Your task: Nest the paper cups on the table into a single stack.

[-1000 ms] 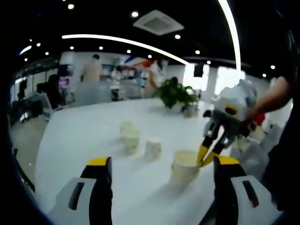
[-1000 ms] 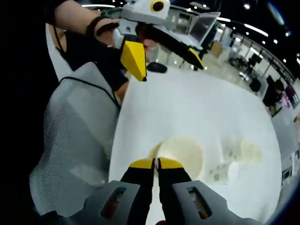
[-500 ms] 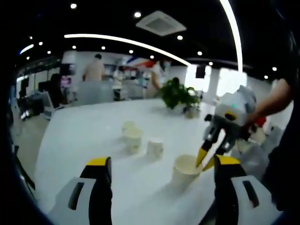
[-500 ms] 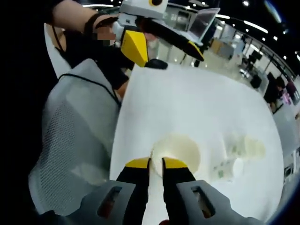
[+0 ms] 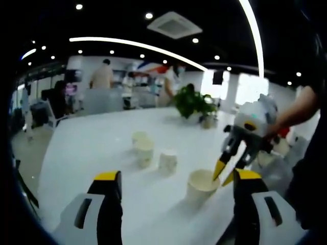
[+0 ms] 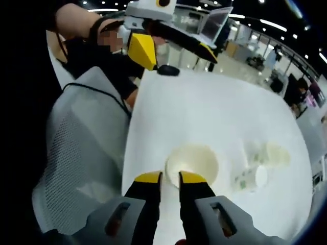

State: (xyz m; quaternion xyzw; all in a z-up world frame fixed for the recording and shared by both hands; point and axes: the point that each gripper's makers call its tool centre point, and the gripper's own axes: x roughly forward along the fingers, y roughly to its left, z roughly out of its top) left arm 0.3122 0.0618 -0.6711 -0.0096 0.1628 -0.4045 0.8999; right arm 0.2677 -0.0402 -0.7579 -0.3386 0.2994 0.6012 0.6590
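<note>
- The right gripper is hovering just above the near rim of the nearest paper cup, its yellow tips parted by a narrow gap and gripping nothing; in the left gripper view the same tool is hanging over that cup's far rim.
- The left gripper is waiting wide open and empty, with the nearest cup standing just ahead, between its jaws and towards the right one.
- Further out from the right gripper, to its right, the other cups are sitting apart on the table: an upturned one and, beside it, two mouth-up cups close together, one apparently already nested.
- Judging by this, the step in hand is finishing with the nearest cup; the next move probably calls for reaching to one of the loose cups, pinching its rim and carrying it over to drop straight into the stack.
- The white table is glossy; a grey mesh chair back is standing left of the right gripper.
- Beyond the left gripper, a potted plant is sitting at the table's far end, and people are standing in an open office under ceiling lights.
</note>
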